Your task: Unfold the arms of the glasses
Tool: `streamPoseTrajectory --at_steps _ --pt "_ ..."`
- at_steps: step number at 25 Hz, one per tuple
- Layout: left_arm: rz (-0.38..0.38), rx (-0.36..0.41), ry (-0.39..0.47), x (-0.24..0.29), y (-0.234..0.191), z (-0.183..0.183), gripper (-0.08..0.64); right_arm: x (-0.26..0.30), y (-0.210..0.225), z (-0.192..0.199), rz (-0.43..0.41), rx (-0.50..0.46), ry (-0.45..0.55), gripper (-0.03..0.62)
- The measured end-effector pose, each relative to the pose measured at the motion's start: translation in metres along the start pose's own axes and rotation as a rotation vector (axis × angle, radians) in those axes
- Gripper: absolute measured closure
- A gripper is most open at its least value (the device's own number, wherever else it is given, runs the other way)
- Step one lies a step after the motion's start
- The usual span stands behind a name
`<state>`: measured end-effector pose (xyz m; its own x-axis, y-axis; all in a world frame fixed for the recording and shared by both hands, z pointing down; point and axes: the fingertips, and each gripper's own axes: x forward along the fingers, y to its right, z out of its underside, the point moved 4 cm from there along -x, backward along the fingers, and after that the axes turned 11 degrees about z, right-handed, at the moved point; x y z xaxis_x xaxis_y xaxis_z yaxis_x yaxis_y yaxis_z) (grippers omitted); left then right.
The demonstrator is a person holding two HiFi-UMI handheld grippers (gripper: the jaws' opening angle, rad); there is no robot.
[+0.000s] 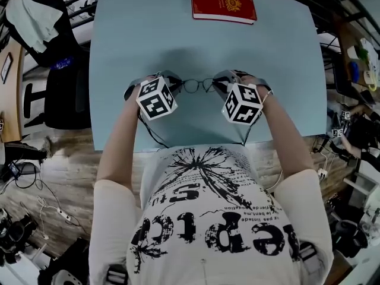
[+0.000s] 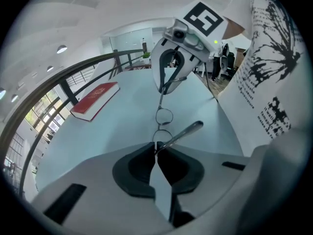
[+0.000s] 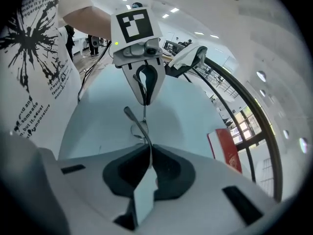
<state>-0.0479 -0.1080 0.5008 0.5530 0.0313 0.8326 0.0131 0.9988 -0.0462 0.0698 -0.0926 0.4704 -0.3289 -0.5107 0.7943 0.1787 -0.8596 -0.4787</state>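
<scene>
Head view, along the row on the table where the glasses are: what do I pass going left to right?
left claw → glasses → right claw. Each claw is shut on one end of the glasses. The red book lies farther back, outside this row.

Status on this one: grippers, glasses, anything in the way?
Left gripper shut on one end of the glasses, right gripper shut on the other. Both arms angled out. Red book at the table's far edge, out of the way.
</scene>
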Motion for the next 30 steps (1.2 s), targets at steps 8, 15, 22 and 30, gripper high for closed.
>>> streamPoseTrajectory --at_steps 8,15,22,30 --pt "-0.03 -0.004 -0.01 -0.004 -0.003 0.003 0.533 -0.006 0.007 0.023 0.012 0.073 -0.043 0.565" --pt "-0.065 -0.021 0.031 -0.005 -0.01 -0.003 0.532 0.002 0.003 0.031 0.001 0.103 -0.08 0.565" --pt "-0.087 -0.051 0.073 -0.007 -0.013 -0.005 0.532 0.007 0.01 0.03 0.038 0.161 -0.074 0.56" --pt "-0.166 -0.117 0.137 -0.013 -0.005 -0.005 0.429 0.0 0.005 0.035 0.061 0.247 -0.042 0.436"
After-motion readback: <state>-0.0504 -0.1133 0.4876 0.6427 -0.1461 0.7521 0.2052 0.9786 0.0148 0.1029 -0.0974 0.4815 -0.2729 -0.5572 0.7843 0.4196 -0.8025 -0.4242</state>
